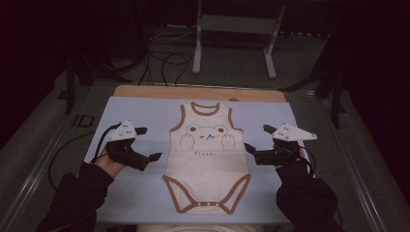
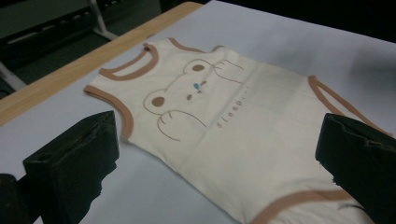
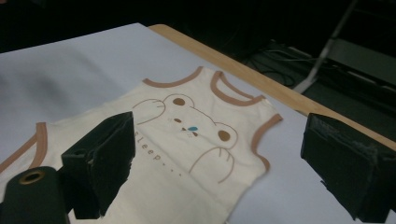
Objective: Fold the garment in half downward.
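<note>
A pale blue sheet [image 1: 140, 116] covers the counter [image 1: 198, 92], whose bare wooden edge shows as a strip along the far side. Beyond that edge the room is dark: a grey floor with black cables [image 1: 164, 63] looping across it and the white metal legs of a stand [image 1: 232, 38] rising from it. A cream baby bodysuit [image 1: 208, 159] lies flat and face up in the middle of the sheet, neck opening toward the far edge and snap crotch toward the person. Its neck, armholes and leg openings are trimmed in brown, and a bear face with raised paws is drawn on the chest above a short line of small letters. The left hand-held gripper [image 1: 151, 143] is held just above the sheet to the left of the bodysuit, near its waist, with its jaws pointing inward toward the fabric and spread wide apart, holding nothing. In the left gripper view the two black jaws frame the bodysuit [image 2: 233, 121] without touching it. The right hand-held gripper [image 1: 257, 137] mirrors this on the other side, near the right edge of the garment, jaws also parted and empty. In the right gripper view the bodysuit [image 3: 187, 154] lies between and beyond its jaws. Both forearms, in dark sleeves [image 1: 77, 198], come in from the near edge, and each hand grips its tool from below with the grey three-cornered plate on top.
</note>
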`<state>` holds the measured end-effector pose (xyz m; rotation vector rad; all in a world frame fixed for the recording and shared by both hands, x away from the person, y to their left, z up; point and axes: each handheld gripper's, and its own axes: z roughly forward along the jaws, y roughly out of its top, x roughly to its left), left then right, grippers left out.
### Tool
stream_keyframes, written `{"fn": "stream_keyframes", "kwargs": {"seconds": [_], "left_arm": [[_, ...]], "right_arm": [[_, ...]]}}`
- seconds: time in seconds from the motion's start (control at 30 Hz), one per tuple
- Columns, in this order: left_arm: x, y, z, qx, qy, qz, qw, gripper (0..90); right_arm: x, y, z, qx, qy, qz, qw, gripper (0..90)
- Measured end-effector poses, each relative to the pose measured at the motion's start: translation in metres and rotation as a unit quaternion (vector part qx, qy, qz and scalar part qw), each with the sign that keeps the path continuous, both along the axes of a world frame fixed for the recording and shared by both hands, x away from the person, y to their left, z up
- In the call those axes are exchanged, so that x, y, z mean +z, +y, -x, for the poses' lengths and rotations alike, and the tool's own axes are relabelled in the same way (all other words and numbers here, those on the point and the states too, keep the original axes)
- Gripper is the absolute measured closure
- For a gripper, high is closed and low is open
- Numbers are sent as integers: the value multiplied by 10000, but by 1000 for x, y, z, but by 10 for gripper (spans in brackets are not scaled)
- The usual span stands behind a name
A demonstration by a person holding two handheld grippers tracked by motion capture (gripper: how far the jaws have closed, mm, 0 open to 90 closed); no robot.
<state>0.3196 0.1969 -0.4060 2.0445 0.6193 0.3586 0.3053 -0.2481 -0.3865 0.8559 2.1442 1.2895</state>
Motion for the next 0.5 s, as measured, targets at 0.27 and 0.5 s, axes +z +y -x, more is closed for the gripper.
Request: {"fn": "stream_keyframes", "kwargs": {"seconds": [0.27,0.5], "left_arm": [[-12,-3,-22,321,240,169,9991,3],[-23,-8,-33,497,434,222,9976,3]], "right_arm": [[-14,9,-30,-117,226,18,9997,101],[-33,8,-51,-239,582,59,9980,100]]}}
